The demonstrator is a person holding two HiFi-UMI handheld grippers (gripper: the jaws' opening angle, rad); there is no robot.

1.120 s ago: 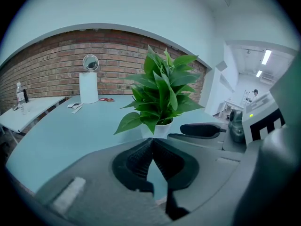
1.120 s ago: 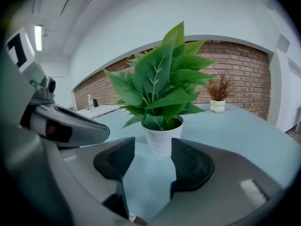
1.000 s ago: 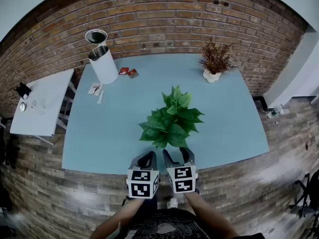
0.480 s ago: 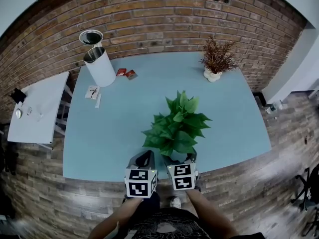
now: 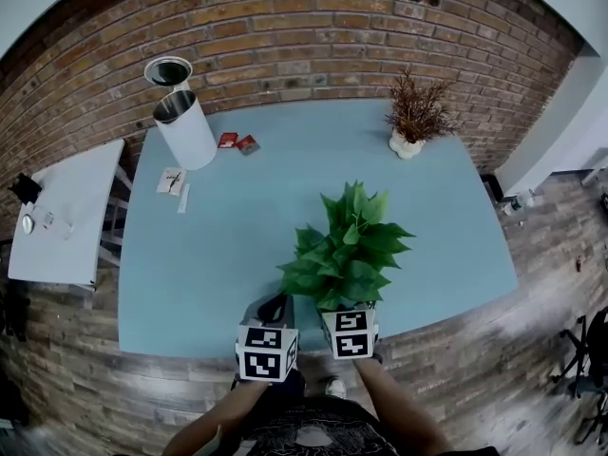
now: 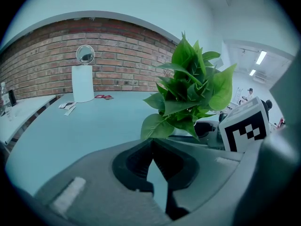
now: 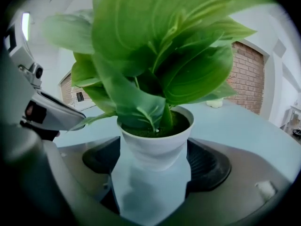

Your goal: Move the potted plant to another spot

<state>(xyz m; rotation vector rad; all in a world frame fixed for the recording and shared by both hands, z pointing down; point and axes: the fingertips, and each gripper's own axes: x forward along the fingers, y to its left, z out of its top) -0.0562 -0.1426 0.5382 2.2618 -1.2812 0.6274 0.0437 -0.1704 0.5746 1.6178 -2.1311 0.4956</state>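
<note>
Two grippers, grasp step: my right gripper (image 7: 154, 141), jaws just opened wide, flanks the white-potted green leafy plant (image 7: 160, 79); left gripper (image 6: 151, 143) alongside, closed, empty. Next: squeeze, lift.

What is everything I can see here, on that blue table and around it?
Table: one, light blue, against the brick wall.
Potted plant: one, green leaves in a white pot, at the table's near edge.
Dried plant: one, brown in a white pot, far right corner.
Bin: one, white, round lid up, far left corner.
Packets: two, red, beside the bin.
Paper slips: two, white, on the table's left side.
Side table: one, white, left of the blue table.
Left gripper: one, grey, jaws together, empty, left of the plant.
Right gripper: one, grey, jaws just opened wide, the pot between them.
</note>
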